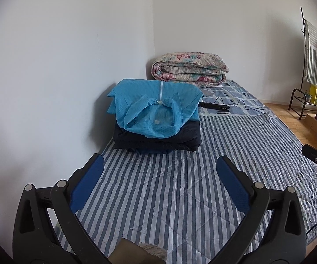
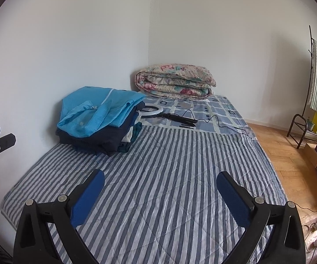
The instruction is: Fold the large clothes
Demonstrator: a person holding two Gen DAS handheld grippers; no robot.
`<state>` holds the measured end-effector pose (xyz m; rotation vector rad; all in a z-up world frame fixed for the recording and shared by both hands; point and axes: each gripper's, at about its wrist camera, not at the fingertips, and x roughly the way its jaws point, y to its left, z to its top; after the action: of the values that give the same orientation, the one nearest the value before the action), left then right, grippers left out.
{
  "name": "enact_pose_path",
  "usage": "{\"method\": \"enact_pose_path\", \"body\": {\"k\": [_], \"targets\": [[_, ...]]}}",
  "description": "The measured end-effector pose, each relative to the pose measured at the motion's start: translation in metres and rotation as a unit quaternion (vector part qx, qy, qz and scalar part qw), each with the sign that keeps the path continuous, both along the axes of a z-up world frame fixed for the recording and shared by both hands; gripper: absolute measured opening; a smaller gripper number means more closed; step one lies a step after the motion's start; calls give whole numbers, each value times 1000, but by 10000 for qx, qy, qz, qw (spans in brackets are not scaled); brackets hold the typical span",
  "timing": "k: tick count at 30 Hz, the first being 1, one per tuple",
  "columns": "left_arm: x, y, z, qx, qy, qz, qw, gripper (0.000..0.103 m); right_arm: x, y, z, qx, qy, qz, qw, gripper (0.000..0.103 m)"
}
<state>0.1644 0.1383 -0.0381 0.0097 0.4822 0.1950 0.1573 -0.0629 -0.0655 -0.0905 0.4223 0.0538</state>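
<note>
Judging by the folded stack against the wall with the blue top uppermost, most folding looks done, nothing unfolded lies on the striped bed cover, and the left gripper and right gripper gape wide, empty.

A bed fills the middle, its left side along the wall. A pile of folded clothes sits on it at ten o'clock, against the wall. Behind the pile, at twelve o'clock in the corner, lies a rolled quilt. Between them, on the bed, lie a ring light and its cable. A rack stands on the floor at two o'clock.
</note>
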Motion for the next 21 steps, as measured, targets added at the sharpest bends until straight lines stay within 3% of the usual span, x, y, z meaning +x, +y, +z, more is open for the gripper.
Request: {"method": "enact_pose_path", "body": {"k": [21], "targets": [[0, -1, -4, 6, 19, -27, 10000, 103, 4, 7, -8, -52, 85, 43, 9999, 103]]}}
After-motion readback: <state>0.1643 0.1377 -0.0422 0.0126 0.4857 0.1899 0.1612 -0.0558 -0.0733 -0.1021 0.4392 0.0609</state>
